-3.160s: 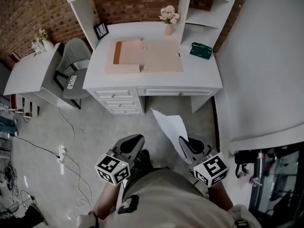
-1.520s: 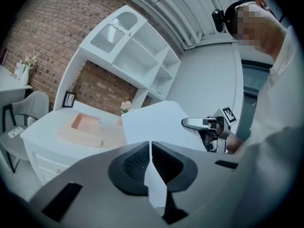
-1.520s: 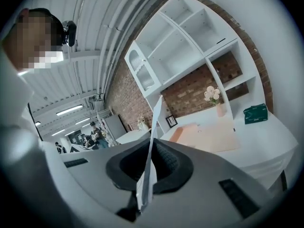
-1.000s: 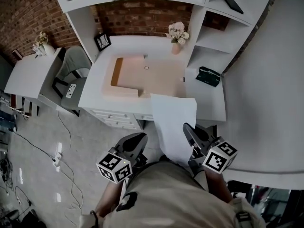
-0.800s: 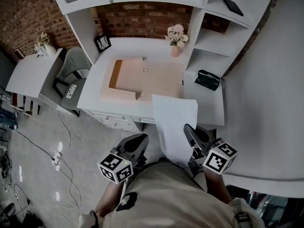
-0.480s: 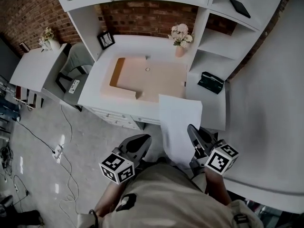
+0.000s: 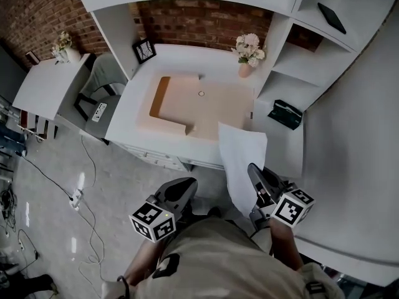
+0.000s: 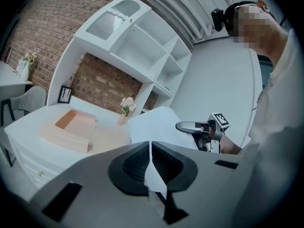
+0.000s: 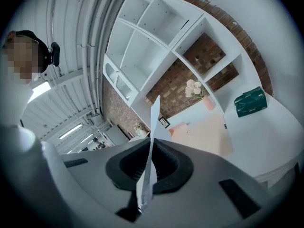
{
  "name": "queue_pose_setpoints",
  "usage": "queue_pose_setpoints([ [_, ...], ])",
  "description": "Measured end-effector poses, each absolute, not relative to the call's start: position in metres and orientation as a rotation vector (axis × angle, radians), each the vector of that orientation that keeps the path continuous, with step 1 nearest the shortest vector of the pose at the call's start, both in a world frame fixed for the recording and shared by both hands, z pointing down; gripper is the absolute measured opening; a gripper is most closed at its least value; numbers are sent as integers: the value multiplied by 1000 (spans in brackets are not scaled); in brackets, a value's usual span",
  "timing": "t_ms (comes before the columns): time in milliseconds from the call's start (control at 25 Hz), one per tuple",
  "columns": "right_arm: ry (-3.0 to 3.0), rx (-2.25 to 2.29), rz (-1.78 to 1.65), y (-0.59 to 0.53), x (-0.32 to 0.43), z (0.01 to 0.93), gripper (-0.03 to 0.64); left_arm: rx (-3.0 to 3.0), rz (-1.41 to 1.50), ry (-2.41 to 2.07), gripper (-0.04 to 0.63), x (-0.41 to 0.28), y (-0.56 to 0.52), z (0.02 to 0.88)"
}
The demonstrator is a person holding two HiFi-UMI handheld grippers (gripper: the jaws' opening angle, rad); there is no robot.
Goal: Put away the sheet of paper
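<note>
A white sheet of paper (image 7: 240, 157) hangs from my right gripper (image 7: 257, 172), which is shut on its lower edge. The sheet's top edge reaches over the front edge of the white desk (image 7: 181, 58). It stands edge-on between the jaws in the right gripper view (image 9: 153, 122). A flat tan open box (image 7: 206, 108) lies on the desk, just left of the sheet. My left gripper (image 7: 184, 187) is lower left, apart from the paper, shut with nothing held. The left gripper view shows the paper (image 8: 156, 125) and the right gripper (image 8: 199, 127) beyond its own shut jaws.
On the desk stand a flower vase (image 7: 247, 52), a small framed picture (image 7: 145, 50) and a dark green box (image 7: 287, 114). White shelves (image 7: 324, 23) rise at right. A grey chair (image 7: 100, 89) and side table (image 7: 43, 86) stand left; cables (image 7: 87, 185) cross the floor.
The person has stepped up to the desk. The right gripper has carried the paper forward from above the floor to the desk's front edge. The left gripper stays shut alongside.
</note>
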State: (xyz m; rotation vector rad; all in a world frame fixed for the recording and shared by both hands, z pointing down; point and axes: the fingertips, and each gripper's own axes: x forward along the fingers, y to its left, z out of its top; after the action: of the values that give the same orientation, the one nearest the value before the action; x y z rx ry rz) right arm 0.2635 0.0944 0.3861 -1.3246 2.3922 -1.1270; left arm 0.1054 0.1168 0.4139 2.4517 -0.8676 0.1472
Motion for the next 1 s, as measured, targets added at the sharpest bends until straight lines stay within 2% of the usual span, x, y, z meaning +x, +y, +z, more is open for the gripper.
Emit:
queue_pose_setpoints([
  [1000, 2322, -1599, -1088, -5, 172, 372, 28, 2457, 19, -749, 28, -11, -14, 417],
])
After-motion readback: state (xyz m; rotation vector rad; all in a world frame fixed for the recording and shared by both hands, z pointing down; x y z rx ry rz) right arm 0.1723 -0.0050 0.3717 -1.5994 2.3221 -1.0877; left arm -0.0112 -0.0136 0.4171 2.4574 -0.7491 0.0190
